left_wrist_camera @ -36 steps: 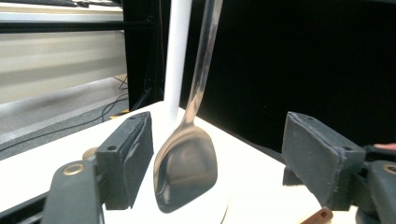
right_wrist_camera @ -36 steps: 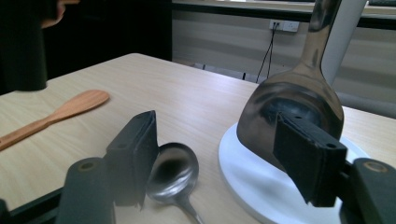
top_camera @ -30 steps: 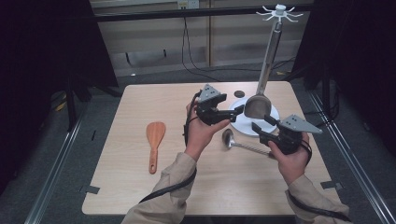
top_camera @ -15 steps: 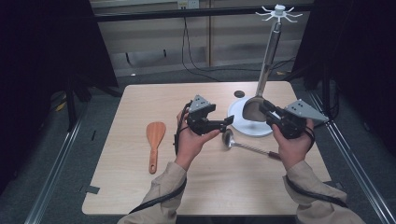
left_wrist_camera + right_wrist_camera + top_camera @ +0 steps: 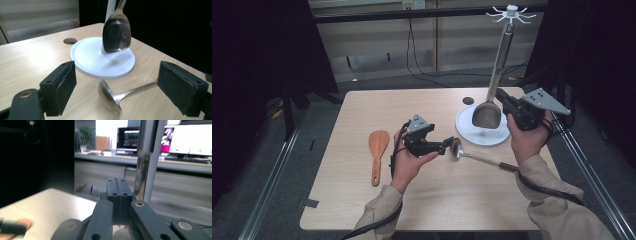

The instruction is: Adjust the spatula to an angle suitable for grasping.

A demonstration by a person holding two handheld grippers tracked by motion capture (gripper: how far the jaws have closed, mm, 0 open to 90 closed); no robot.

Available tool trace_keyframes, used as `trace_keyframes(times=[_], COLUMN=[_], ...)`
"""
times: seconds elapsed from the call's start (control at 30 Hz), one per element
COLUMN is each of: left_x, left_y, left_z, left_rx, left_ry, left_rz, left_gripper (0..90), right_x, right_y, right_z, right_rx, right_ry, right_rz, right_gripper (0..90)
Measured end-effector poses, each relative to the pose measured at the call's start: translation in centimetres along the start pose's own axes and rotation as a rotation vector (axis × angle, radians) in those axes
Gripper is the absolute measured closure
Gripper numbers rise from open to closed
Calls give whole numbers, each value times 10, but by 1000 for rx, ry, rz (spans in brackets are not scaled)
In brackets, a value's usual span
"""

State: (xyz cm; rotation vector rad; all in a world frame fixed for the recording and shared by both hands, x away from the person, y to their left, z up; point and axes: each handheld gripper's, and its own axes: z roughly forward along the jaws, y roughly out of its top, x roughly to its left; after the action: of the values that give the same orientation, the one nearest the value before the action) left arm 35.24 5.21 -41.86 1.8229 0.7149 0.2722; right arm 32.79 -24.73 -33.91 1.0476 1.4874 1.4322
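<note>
L gripper (image 5: pixel 447 145) sits mid-desk w/ jaws wide, just left of the ladle (image 5: pixel 477 156) bowl; ladle lies on the desk (image 5: pixel 362 200), handle running right. R gripper (image 5: pixel 501 95) is up at the far right, jaws pressed together on the spatula (image 5: pixel 487 115) handle; its blade hangs over the white stand base (image 5: pixel 472 135). Wooden spatula (image 5: pixel 377 150) lies left.
</note>
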Motion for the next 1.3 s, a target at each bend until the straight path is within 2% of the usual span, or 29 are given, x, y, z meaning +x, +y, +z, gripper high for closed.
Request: trace_keyframes(times=[0.07,0.13,0.27,0.37,0.6,0.83,0.9,1.0,1.3], left_x=[0,0,0,0,-2,-2,-2,-2,1], left_y=[-5,-10,-17,-21,-30,-30,-29,-29,-30], left_z=[-2,-2,-5,-6,-7,-8,-8,-8,-11], left_rx=[7,17,49,54,84,76,73,70,67], left_ry=[-4,-10,2,-3,-16,-19,-20,-26,-20], left_rz=[-5,2,1,-7,-3,-12,-15,-18,-17], left_gripper=[152,152,151,152,152,151,151,151,151], right_x=[-2,-4,-8,-13,-27,-38,-39,-39,-46], right_y=[5,10,21,28,41,55,60,66,83], right_z=[2,5,10,12,19,27,29,32,41], right_rx=[-26,-50,-92,-118,-148,-177,-192,-210,-256], right_ry=[-29,-40,-70,-87,-125,-147,-147,-158,-186], right_rz=[-8,5,2,23,40,48,63,53,74], right_gripper=[900,900,900,900,900,900,900,900,900])
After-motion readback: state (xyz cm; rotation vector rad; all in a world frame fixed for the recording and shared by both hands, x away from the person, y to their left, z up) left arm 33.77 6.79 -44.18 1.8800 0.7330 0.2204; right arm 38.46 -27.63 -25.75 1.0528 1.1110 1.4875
